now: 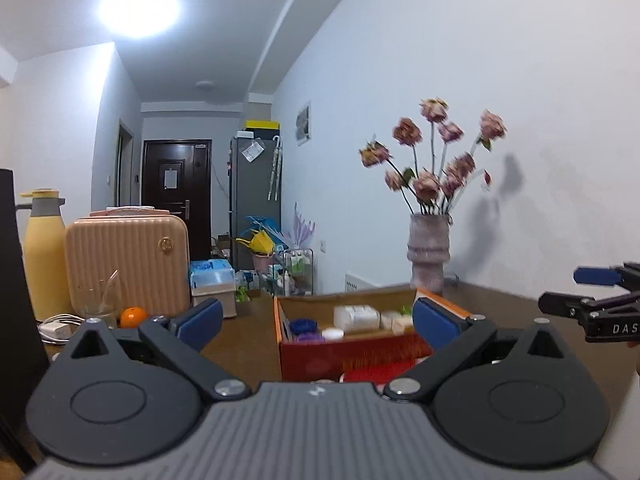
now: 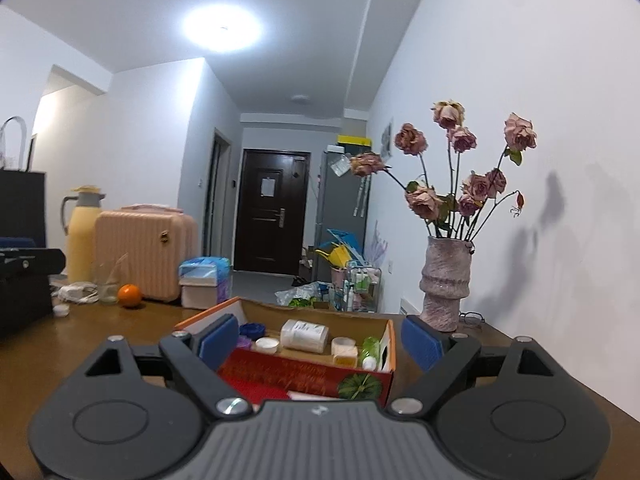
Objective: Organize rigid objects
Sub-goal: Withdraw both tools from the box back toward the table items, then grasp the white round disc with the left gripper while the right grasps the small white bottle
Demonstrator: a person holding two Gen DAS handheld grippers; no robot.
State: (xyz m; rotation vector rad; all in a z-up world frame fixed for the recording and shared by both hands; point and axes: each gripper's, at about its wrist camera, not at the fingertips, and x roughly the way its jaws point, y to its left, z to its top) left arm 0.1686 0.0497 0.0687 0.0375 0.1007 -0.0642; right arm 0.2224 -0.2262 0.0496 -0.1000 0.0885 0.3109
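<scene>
An open red and orange cardboard box (image 1: 352,354) (image 2: 308,372) stands on the brown table just ahead of both grippers. It holds a white pill bottle (image 2: 304,335) (image 1: 356,316), a white lidded jar (image 2: 267,345), a blue jar (image 1: 303,326), a small amber jar (image 2: 345,350) and a green bottle (image 2: 371,350). My left gripper (image 1: 318,320) is open and empty, level with the box's near wall. My right gripper (image 2: 320,338) is open and empty, above the box's near side. The right gripper also shows at the right edge of the left wrist view (image 1: 588,292).
A pink vase of dried roses (image 2: 444,284) (image 1: 428,256) stands behind the box by the white wall. At left are an orange (image 2: 129,295) (image 1: 133,317), a glass (image 2: 108,282), a white cable (image 2: 76,293), a peach case (image 2: 140,254), a yellow flask (image 2: 80,236) and a tissue pack (image 2: 204,280).
</scene>
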